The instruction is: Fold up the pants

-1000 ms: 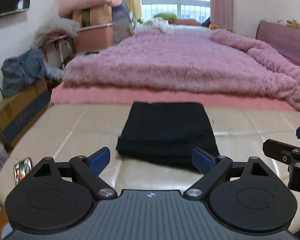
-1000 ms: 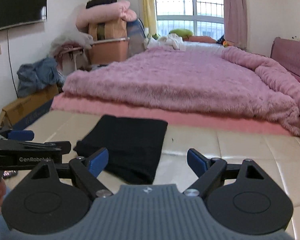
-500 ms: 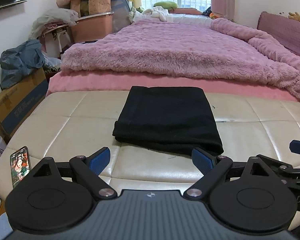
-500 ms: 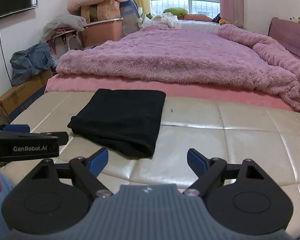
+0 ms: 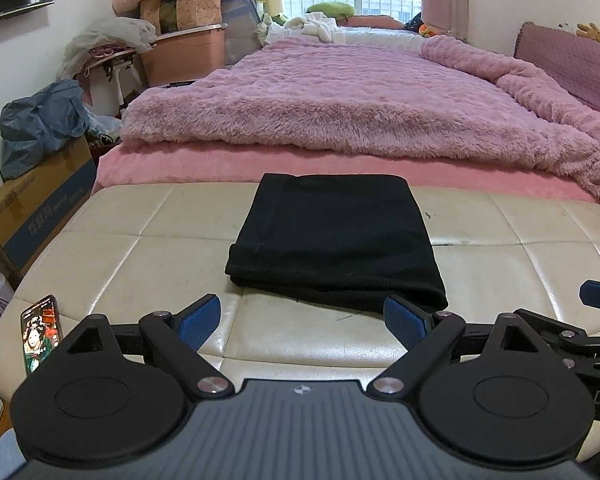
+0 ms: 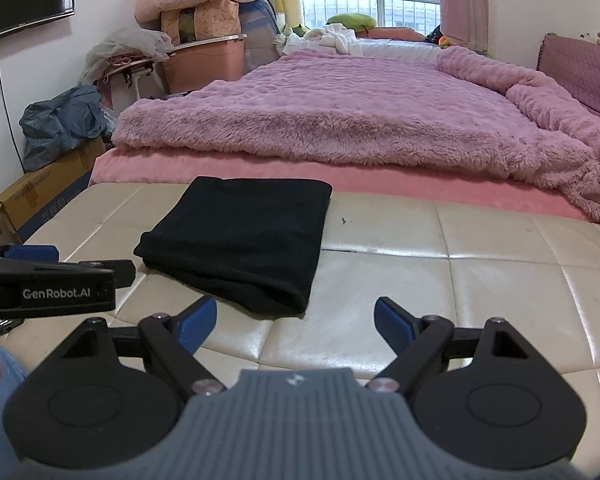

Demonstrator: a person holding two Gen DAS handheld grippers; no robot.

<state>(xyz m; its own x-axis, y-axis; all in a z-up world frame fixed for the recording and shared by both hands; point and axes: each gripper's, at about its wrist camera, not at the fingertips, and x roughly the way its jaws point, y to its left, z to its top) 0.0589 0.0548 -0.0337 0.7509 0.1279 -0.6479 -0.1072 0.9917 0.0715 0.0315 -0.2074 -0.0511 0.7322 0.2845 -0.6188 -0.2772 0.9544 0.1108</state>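
The black pants lie folded into a compact rectangle on the cream leather bench; they also show in the right wrist view. My left gripper is open and empty, hovering just short of the pants' near edge. My right gripper is open and empty, near the pants' near right corner. Each gripper shows at the side of the other's view: the right one and the left one.
A phone lies on the bench's near left corner. A bed with a pink fuzzy blanket stands right behind the bench. A cardboard box, bags and stacked storage stand at the left wall.
Both grippers have pulled back and risen away from the folded pants, so more of the bench shows in front. The pants have not moved.
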